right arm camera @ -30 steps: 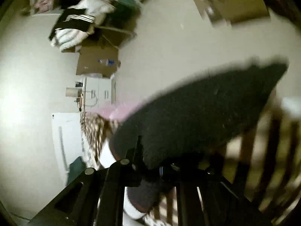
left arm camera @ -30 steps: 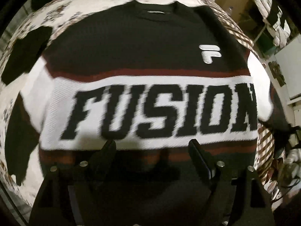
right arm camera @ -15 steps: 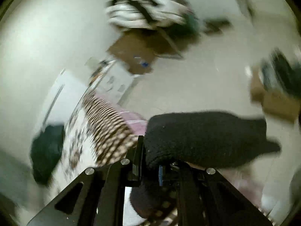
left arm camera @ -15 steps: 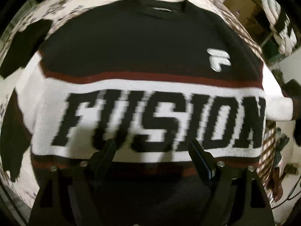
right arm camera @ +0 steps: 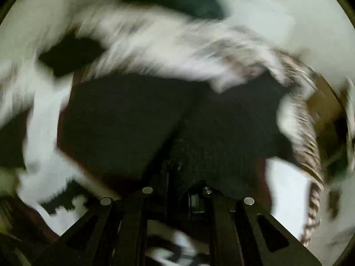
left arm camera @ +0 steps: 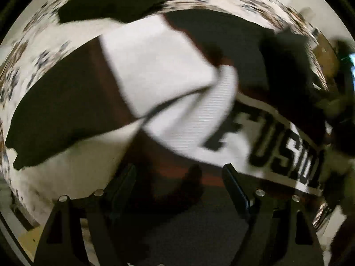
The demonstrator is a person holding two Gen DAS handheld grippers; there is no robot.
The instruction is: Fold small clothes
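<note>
A black, white and dark red knit sweater with the word FUSION lies flat on a patterned bedspread. Its left sleeve stretches out to the left. My left gripper is open and empty above the sweater's lower left hem. My right gripper is shut on the black end of the right sleeve and holds it over the sweater's body. The right sleeve also shows in the left wrist view as a dark blurred shape over the chest. Both views are blurred by motion.
A second dark garment lies on the bedspread beyond the left sleeve. The bed's checked edge and room clutter show at the right.
My left gripper has swung left toward the sweater's left sleeve. My right gripper has carried the right sleeve from up in the air down over the sweater's body.
</note>
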